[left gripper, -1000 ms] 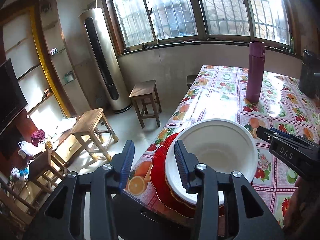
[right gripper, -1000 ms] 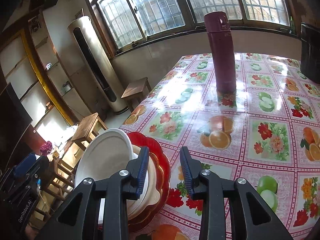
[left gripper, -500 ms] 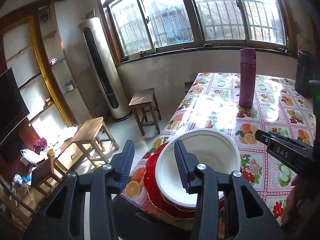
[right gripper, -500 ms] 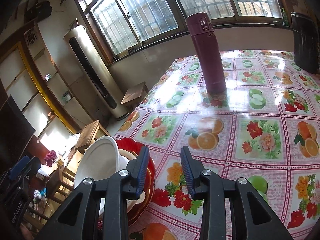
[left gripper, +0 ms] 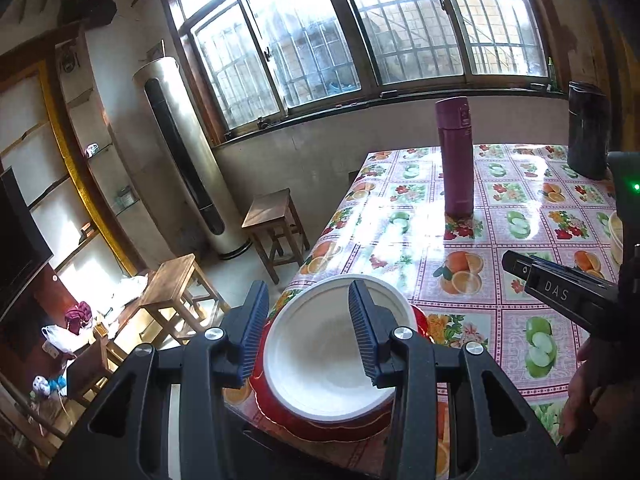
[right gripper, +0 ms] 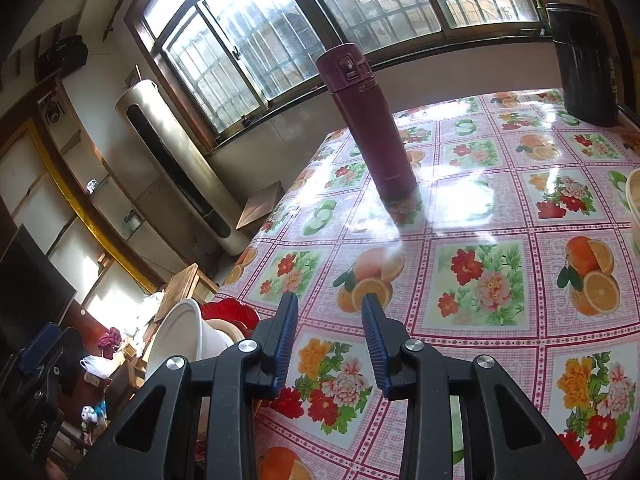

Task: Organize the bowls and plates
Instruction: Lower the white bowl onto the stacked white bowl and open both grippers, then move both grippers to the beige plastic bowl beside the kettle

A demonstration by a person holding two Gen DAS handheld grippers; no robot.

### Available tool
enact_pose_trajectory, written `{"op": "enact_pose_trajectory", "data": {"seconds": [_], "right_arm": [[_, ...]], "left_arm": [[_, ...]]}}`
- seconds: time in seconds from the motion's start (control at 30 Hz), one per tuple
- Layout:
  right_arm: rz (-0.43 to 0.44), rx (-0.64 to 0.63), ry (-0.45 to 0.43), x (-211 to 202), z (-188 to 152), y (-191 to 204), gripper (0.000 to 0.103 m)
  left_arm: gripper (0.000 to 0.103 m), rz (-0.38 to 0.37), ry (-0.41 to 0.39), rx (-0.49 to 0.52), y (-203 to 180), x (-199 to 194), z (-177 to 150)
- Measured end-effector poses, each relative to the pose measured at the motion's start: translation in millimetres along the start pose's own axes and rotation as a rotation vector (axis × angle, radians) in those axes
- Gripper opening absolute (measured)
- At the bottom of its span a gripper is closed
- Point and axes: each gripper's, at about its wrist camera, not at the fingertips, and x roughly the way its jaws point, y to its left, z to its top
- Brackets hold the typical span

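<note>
- White bowl [left gripper: 336,344]: seated on top of a stack on the red plate [left gripper: 420,320], at the near-left corner of the table [left gripper: 500,216]. In the right wrist view the white bowl [right gripper: 180,332] shows a tan dish [right gripper: 228,330] beneath it, inside the red plate [right gripper: 228,310].
- Left gripper [left gripper: 308,324]: positioned above the bowl, jaws spread apart with nothing held. The left finger lies outside the bowl's left rim; the right finger [left gripper: 362,330] lies over the bowl's interior. Contact with the rim cannot be determined.
- Right gripper [right gripper: 330,336]: jaws parted and empty, over bare tablecloth to the right of the stack and apart from it. In the left wrist view the right gripper [left gripper: 560,292] appears at the right edge, beside the stack.
- Cream bowl [right gripper: 634,200]: partly visible at the right edge of the table, well apart from the stack.
- Purple flask [right gripper: 372,128]: upright near the table centre, beyond both grippers.
- Black container [right gripper: 580,64]: upright at the far right corner.
- 2 wooden stools [left gripper: 276,220] stand on the floor left of the table, near a tall air conditioner [left gripper: 184,156].
</note>
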Motion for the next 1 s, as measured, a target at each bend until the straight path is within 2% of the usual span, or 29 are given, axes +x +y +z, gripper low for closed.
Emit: {"op": "enact_pose_trajectory", "data": {"seconds": [0.23,0.3,0.37,0.4,0.43,0.57,0.63,0.7,0.77,0.83,0.9,1.0], "right_arm": [[-0.026,0.064,-0.05,-21,17,-54,0.035],[-0.039,0.078,-0.07,-32,26,-75,0.036],[-0.064,0.092,-0.1,-47,36,-100,0.036],[-0.08,0.103,-0.112,-56,41,-115,0.037],[-0.089,0.116,-0.115,-65,45,-131,0.04],[-0.139,0.189,-0.161,-107,60,-206,0.063],[-0.142,0.27,-0.202,-131,66,-248,0.064],[-0.141,0.344,-0.225,-152,71,-288,0.073],[-0.163,0.408,-0.255,-169,71,-321,0.074],[-0.153,0.477,-0.257,-175,69,-351,0.076],[-0.139,0.526,-0.233,-173,68,-372,0.076],[-0.143,0.532,-0.197,-166,68,-381,0.076]], "left_arm": [[0.04,-0.041,-0.028,0.089,-55,-11,19],[0.04,-0.084,-0.029,0.12,-76,-13,27],[0.045,-0.153,-0.021,0.152,-101,-12,37],[0.051,-0.195,-0.007,0.166,-115,-11,41],[0.053,-0.239,0.011,0.178,-129,-9,45],[0.055,-0.452,0.134,0.235,-194,0,57],[0.065,-0.538,0.199,0.27,-228,6,62],[0.066,-0.567,0.242,0.292,-259,12,66],[0.066,-0.592,0.273,0.296,-282,17,73],[0.071,-0.618,0.304,0.292,-304,23,79],[0.074,-0.632,0.344,0.285,-324,31,85],[0.074,-0.641,0.395,0.277,-348,45,92]]}}
